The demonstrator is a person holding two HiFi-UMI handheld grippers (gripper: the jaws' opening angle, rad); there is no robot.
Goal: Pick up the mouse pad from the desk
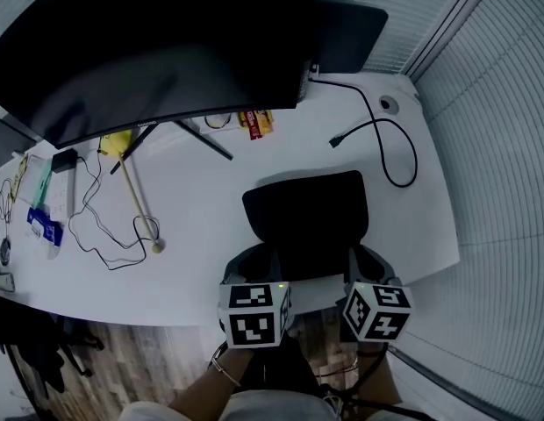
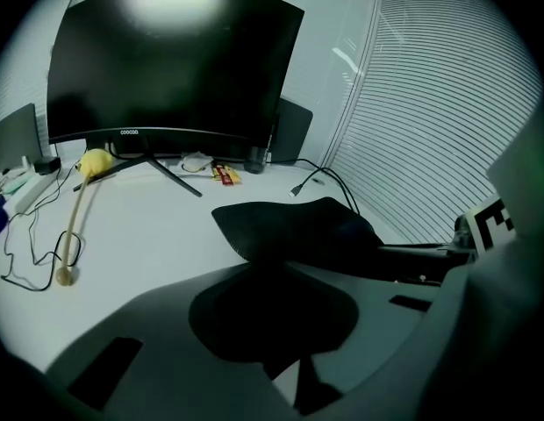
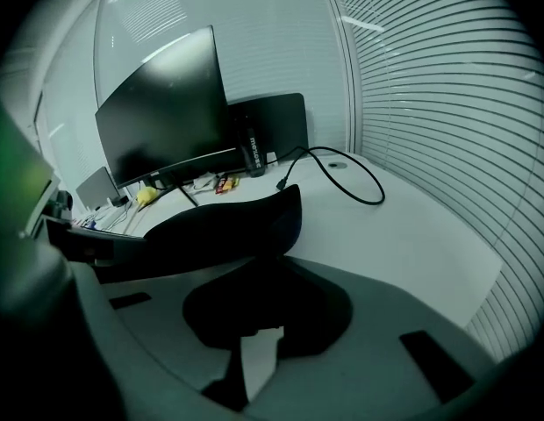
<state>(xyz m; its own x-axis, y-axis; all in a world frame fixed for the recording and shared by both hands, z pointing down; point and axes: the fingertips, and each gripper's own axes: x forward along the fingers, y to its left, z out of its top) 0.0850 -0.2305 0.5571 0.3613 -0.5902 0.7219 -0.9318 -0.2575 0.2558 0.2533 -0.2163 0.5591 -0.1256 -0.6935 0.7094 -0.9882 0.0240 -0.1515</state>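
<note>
The black mouse pad (image 1: 307,213) hangs bowed above the white desk (image 1: 202,209), its near edge held on both sides. My left gripper (image 1: 254,266) is shut on the pad's near left corner, and my right gripper (image 1: 364,261) is shut on the near right corner. In the left gripper view the mouse pad (image 2: 298,231) curves up and away from the left gripper (image 2: 270,270). Seen from the right gripper view, the mouse pad (image 3: 228,222) arches off to the left of the right gripper (image 3: 259,266). The pad's far edge casts a shadow on the desk.
A large curved monitor (image 1: 149,42) stands at the back, its stand legs spread on the desk. A black cable (image 1: 390,147) loops at the right. A wooden stick with a yellow head (image 1: 136,200) and thin wires (image 1: 88,226) lie at the left. Window blinds (image 1: 500,147) run along the right.
</note>
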